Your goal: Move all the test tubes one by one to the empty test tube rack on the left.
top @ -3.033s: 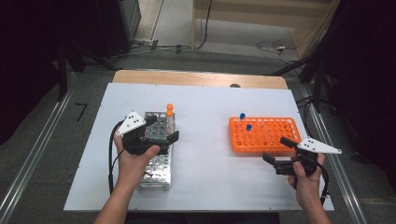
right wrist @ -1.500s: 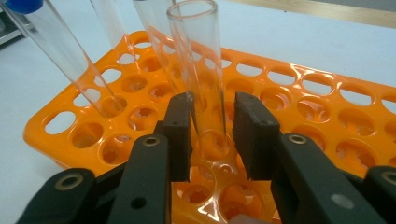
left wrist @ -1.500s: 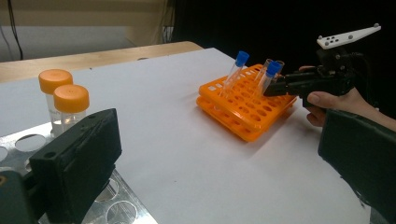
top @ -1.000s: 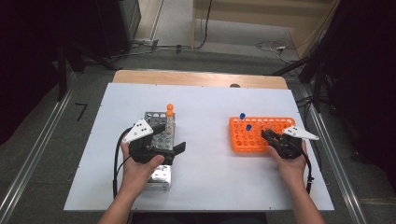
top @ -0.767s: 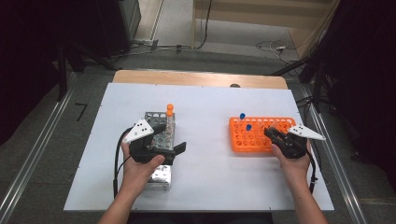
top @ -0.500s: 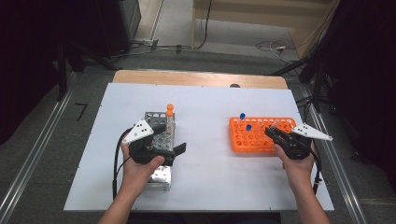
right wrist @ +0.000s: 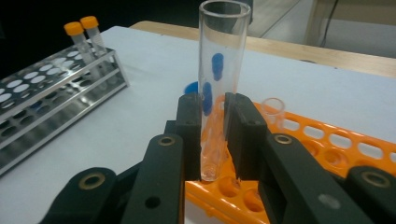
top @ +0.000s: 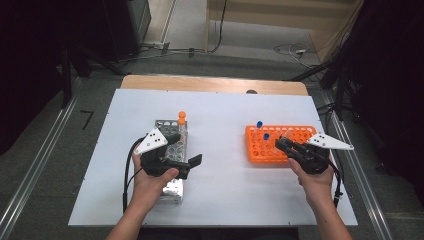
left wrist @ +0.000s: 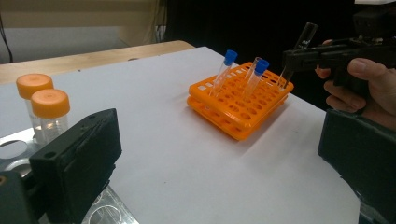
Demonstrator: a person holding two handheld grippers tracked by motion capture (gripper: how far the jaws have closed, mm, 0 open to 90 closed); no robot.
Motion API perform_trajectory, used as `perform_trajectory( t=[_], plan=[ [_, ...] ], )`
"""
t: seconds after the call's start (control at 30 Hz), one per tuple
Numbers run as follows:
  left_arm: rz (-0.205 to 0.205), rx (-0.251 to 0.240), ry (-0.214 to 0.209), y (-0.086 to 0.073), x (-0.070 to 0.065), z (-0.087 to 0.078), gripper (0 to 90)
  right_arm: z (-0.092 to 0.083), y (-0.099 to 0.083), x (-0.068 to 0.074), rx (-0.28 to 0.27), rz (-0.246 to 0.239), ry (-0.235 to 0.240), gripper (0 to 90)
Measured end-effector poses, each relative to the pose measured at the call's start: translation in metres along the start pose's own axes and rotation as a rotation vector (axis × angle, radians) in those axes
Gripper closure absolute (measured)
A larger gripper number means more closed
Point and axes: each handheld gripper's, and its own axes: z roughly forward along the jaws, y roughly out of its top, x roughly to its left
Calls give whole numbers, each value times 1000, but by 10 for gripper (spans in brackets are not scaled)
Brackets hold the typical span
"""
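Above orange rack (right wrist: 327, 144): right gripper (right wrist: 212, 135) clamps unlabelled glass tube (right wrist: 219, 70)

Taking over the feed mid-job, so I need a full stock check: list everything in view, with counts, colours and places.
Orange rack: one, orange plastic, right half of table.
Blue-capped tubes: two, clear with blue caps, standing in the orange rack.
Open clear tube: one, uncapped, clamped in the right tongs above the orange rack.
Second uncapped tube: one, clear, standing in the orange rack.
Metal rack: one, silver, left half of table.
Orange-capped tubes: two, in the metal rack's far end.
Table: one, white top.
Left tongs: black, over the metal rack, open.
Right tongs: black, shut on the tube.
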Motion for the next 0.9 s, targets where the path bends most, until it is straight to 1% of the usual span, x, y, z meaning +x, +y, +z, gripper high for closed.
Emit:
perform_trajectory(
  t=[0.07, 0.27, 0.4, 0.7, 0.9],
  plan=[
    [1, 2, -1, 0, -1, 1, 0, 1, 1, 4, 3, -3, 16, 735],
    [15, 9, -23, 1, -6, 4, 0, 6, 3, 19, 14, -22, 61, 735],
    [19, 14, -36, 1, -9, 5, 0, 11, 4, 30, 24, -48, 92, 735],
    [26, 16, -66, 1, -16, 8, 12, 23, 2, 56, 56, -86, 154, 735],
    [34, 23, -92, 1, -21, 12, 19, 28, 2, 71, 65, -113, 192, 735]
  ],
)
